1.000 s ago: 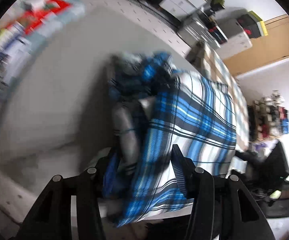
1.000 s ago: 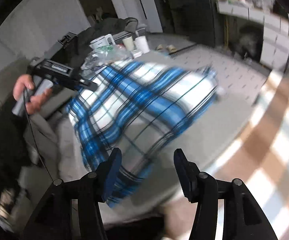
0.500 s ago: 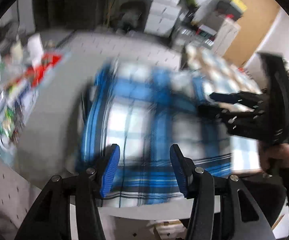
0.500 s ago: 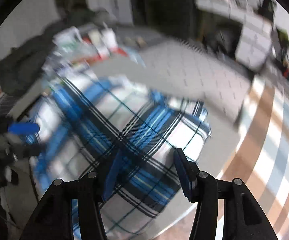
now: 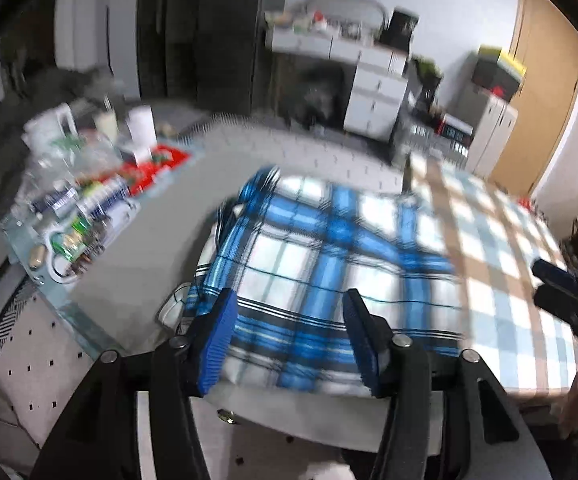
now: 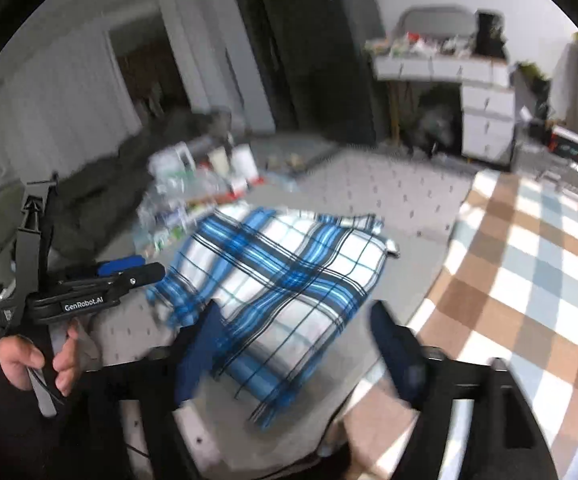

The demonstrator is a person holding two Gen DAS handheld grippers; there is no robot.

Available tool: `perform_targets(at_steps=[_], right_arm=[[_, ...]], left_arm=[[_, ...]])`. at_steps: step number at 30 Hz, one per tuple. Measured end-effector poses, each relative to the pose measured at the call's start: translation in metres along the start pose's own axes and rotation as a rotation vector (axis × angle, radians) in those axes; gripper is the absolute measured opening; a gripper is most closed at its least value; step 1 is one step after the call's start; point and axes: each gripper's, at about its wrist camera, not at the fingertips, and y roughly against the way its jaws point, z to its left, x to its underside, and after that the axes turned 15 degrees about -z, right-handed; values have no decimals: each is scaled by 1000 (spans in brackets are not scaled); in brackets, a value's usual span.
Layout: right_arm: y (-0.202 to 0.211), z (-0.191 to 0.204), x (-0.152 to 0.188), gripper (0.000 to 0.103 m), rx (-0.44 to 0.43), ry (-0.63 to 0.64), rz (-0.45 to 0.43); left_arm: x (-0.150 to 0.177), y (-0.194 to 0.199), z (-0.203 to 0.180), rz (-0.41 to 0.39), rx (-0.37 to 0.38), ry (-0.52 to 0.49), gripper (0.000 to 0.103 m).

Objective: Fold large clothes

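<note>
With the folded plaid garment (image 6: 285,280) flat on the grey table (image 6: 405,248), long axis near-left to far-right, no hold by left gripper (image 5: 289,344) or right gripper (image 6: 293,352): jaws opening, empty, garment just beyond both, neither clearly nearer.

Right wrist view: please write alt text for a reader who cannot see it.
A folded blue plaid garment lies on a grey table, beyond the opening, empty right gripper. At left, a hand holds the left gripper.
</note>
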Motion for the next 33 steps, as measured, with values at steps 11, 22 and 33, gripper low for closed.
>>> perform_targets(at_steps=[11,22,33], right_arm=[[113,28,29,102,7,-53,-204],[129,46,41,103,72,7,-260],[138,46,47,103,100,21,-296]], left_arm=[[20,58,-51,-246,-19,-54,92],[28,84,-67,-309,-63,-118,94],[32,79,-70,-327,-77,-158,95]])
